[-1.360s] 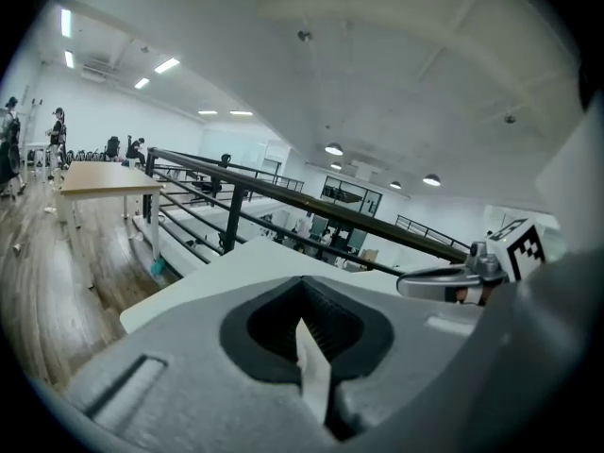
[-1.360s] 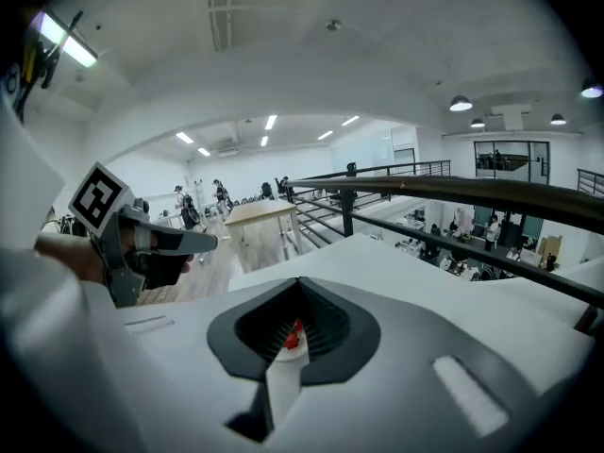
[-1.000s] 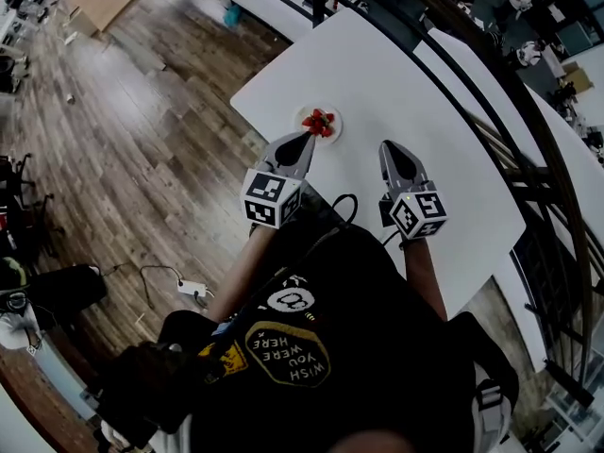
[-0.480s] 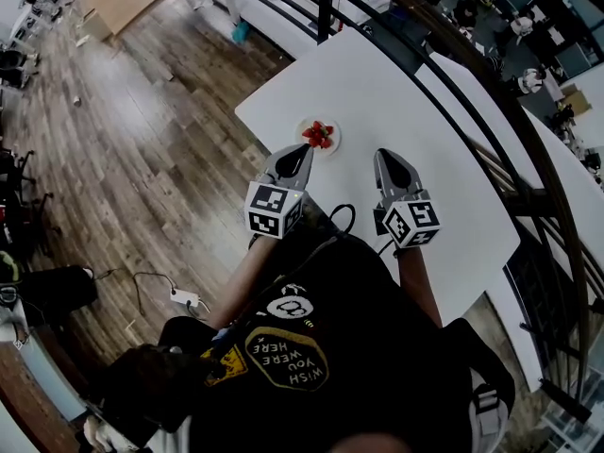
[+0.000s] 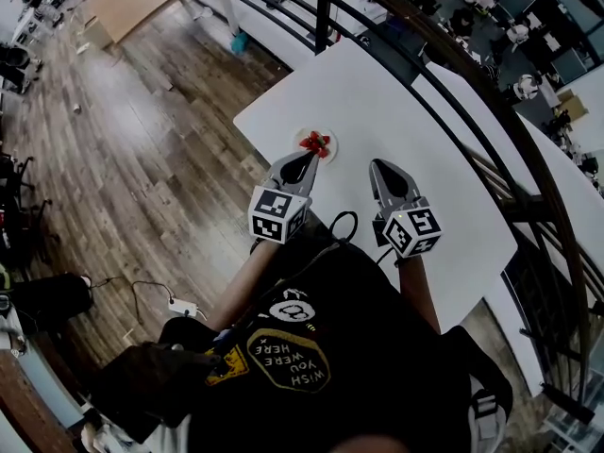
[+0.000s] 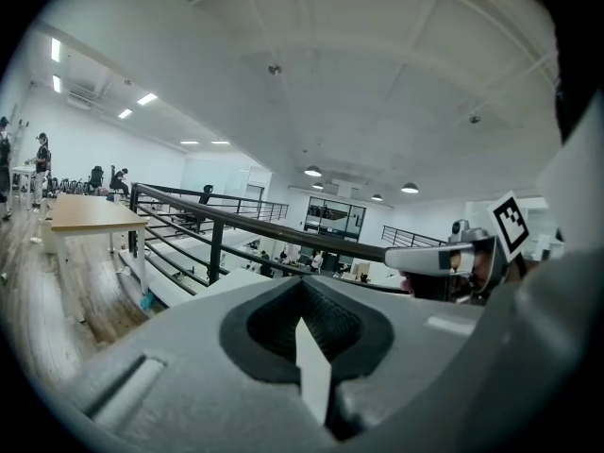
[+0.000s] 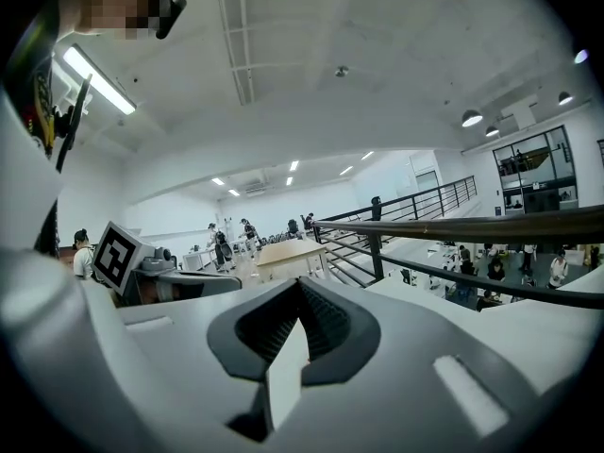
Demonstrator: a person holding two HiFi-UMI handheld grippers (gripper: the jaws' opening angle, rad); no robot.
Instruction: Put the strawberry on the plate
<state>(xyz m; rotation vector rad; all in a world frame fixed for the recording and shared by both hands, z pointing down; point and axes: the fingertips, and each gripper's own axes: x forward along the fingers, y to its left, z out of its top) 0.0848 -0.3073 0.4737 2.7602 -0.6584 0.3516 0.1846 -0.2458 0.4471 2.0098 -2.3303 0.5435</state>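
Strawberry (image 5: 314, 142) lies on plate (image 5: 331, 148) at table (image 5: 406, 92) near edge, toward left corner | left gripper (image 5: 303, 161): jaws pressed together, empty, just short of plate | right gripper (image 5: 377, 167): same, apart | step: placement judged complete | next: withdraw without nudging plate

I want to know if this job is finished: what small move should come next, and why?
Probably just draw both tongs back toward the body. The strawberry already lies on the plate, and the left tongs and right tongs are shut with nothing in them.
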